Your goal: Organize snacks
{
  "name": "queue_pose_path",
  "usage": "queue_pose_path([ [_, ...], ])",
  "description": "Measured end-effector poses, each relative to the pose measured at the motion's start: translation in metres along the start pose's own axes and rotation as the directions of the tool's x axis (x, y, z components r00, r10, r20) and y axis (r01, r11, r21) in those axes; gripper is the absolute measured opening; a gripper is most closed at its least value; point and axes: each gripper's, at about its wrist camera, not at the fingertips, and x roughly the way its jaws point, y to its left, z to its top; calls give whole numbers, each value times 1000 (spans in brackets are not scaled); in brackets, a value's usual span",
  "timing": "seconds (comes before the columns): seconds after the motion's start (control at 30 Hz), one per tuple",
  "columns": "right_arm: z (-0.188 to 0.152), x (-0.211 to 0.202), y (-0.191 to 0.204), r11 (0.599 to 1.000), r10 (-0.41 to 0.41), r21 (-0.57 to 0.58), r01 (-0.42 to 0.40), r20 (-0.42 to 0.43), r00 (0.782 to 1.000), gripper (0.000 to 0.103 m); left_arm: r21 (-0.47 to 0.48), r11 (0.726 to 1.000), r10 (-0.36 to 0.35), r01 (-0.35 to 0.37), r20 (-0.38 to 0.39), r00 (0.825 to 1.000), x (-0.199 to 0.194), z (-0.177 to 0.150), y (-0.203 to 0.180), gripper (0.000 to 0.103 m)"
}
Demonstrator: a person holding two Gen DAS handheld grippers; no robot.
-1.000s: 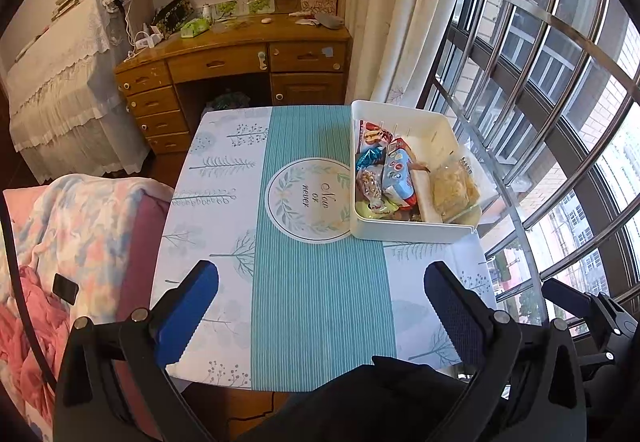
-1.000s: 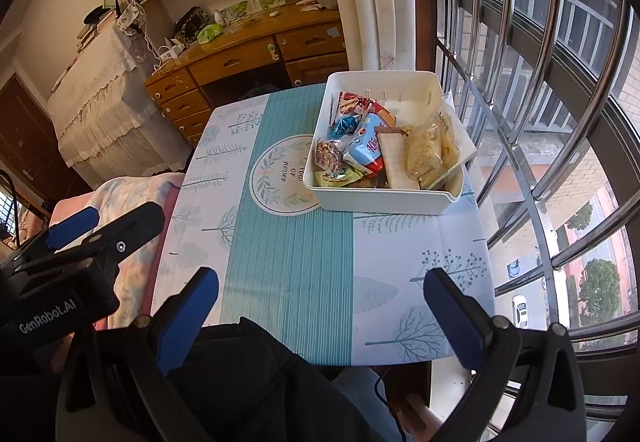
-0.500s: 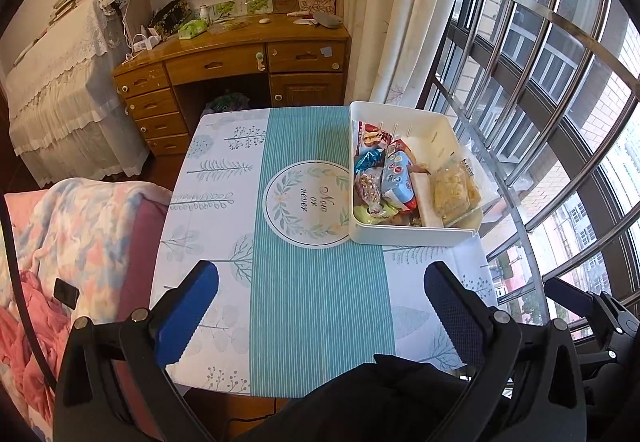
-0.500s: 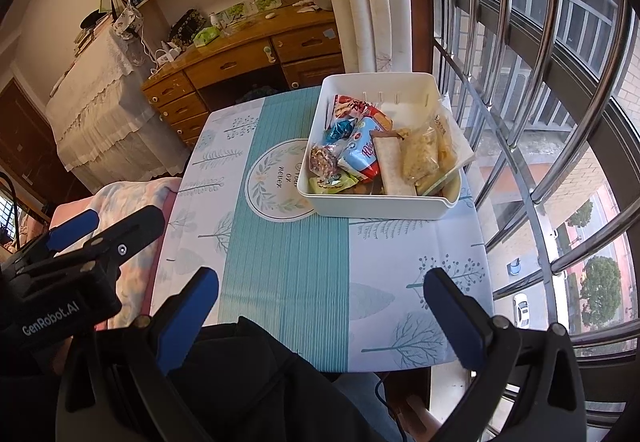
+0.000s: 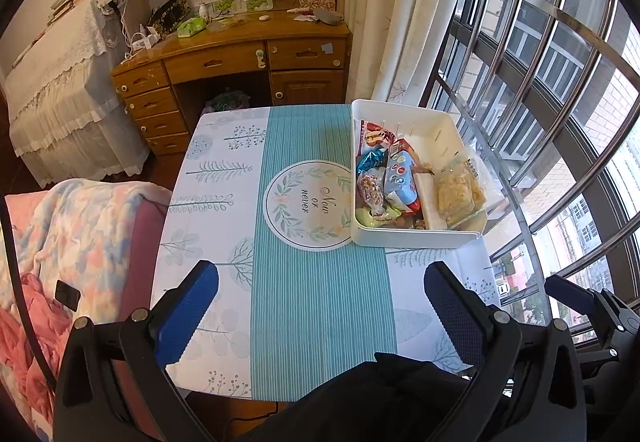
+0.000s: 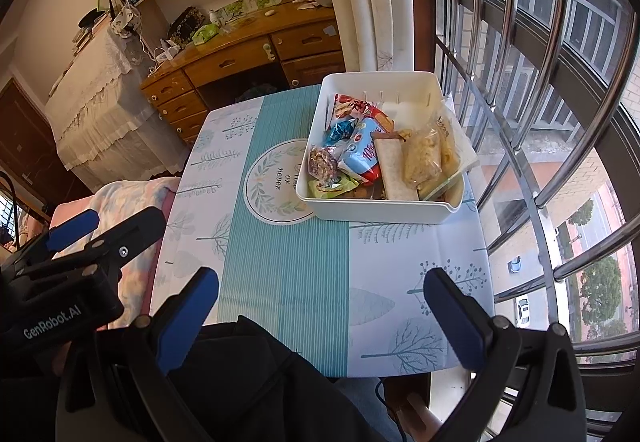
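A white plastic bin point(image 5: 416, 236) point(image 6: 380, 210) stands on the right side of the small table, by the window. It holds several snack packets: a blue-and-white bag point(image 5: 400, 178) point(image 6: 362, 156), a red bag point(image 5: 372, 134), a clear bag of yellow crackers point(image 5: 456, 190) point(image 6: 424, 156) and small wrapped sweets. My left gripper point(image 5: 320, 306) hovers open over the table's near edge, nothing between its blue pads. My right gripper point(image 6: 320, 306) is also open and empty, short of the bin. The left gripper's body point(image 6: 72, 262) shows at the left of the right wrist view.
The table wears a teal-striped cloth point(image 5: 320, 282) with a round wreath print point(image 5: 308, 202). A wooden desk point(image 5: 240, 58) and a lace-covered unit point(image 5: 60, 82) stand beyond. Metal window bars point(image 6: 540, 122) run along the right. A pink blanket point(image 5: 60, 234) lies at the left.
Both grippers have drifted slightly; the bin and table sit a little lower and nearer in the right wrist view. Nothing was taken hold of or let go.
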Motion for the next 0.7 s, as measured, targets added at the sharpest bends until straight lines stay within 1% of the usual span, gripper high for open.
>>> queue_pose_path([
  [0.3, 5, 7, 4, 1000, 12, -12, -13, -15, 1000, 103, -8, 1000, 11, -11, -5, 1000, 3, 4, 9, 102],
  [0.7, 6, 7, 3, 1000, 19, -14, -20, -19, 1000, 103, -4, 1000, 15, -15, -8, 1000, 3, 6, 9, 102],
])
